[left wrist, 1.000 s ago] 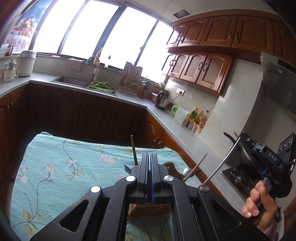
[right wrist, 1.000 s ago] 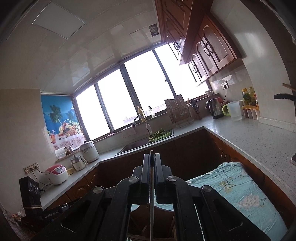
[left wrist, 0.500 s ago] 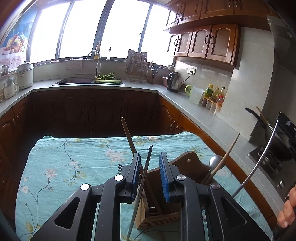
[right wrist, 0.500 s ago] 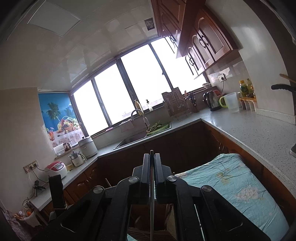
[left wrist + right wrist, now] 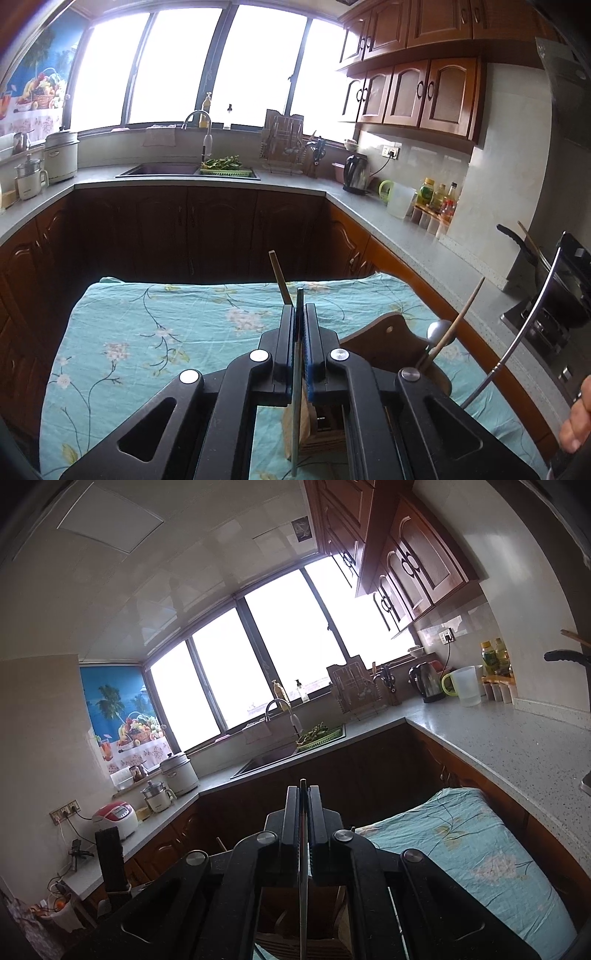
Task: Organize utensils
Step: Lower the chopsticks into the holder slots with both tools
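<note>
Kitchen, left claw (image 5: pixel 300 314) clamping utensil (image 5: pixel 295 406), right claw (image 5: pixel 303 797) clamping handle (image 5: pixel 303 886)

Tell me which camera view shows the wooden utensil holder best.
The left wrist view: the wooden utensil holder stands on the floral cloth, its curved back clear of the left hand-held gripper. The right wrist view shows only dim slivers of it under the gripper frame.

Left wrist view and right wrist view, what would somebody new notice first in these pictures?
First, the left gripper shut on a thin metal utensil handle, above a wooden utensil holder on the turquoise floral cloth. The right gripper is likewise clamped on a thin metal utensil. Behind them, bright windows glare over the sink.
</note>
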The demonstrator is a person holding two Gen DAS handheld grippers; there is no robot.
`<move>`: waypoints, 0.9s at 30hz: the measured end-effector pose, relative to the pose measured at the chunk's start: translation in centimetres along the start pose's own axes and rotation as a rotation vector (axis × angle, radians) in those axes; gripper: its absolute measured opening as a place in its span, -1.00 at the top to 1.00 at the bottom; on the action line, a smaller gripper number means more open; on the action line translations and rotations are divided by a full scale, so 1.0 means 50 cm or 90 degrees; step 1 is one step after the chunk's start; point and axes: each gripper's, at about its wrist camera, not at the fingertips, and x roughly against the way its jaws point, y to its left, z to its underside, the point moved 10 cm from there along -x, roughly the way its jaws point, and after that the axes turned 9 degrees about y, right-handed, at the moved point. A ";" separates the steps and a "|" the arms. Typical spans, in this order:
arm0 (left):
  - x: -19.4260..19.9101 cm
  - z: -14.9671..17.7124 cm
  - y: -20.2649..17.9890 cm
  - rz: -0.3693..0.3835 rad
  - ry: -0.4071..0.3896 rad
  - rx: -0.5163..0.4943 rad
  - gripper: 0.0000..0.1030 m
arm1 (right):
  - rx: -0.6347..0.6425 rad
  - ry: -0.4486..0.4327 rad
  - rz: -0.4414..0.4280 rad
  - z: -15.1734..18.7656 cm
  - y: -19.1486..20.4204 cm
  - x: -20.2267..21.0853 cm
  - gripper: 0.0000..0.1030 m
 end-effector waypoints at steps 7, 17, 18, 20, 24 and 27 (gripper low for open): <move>0.137 -0.021 0.001 0.026 -0.063 0.004 0.96 | 0.015 -0.022 0.000 -0.030 0.025 0.006 0.93; 0.229 -0.014 0.041 0.088 -0.159 0.054 0.96 | 0.038 -0.048 0.025 -0.061 0.029 -0.005 0.93; 0.221 -0.012 0.044 0.092 -0.164 0.059 0.96 | 0.039 -0.051 0.028 -0.063 0.027 -0.007 0.93; 0.199 -0.001 0.052 0.100 -0.175 0.067 0.96 | 0.043 -0.055 0.038 -0.066 0.022 -0.011 0.93; 0.154 0.033 0.062 0.088 -0.194 0.079 0.96 | 0.048 -0.060 0.050 -0.062 0.012 -0.023 0.93; 0.119 0.054 0.061 0.075 -0.198 0.088 0.96 | 0.053 -0.064 0.061 -0.045 0.003 -0.038 0.93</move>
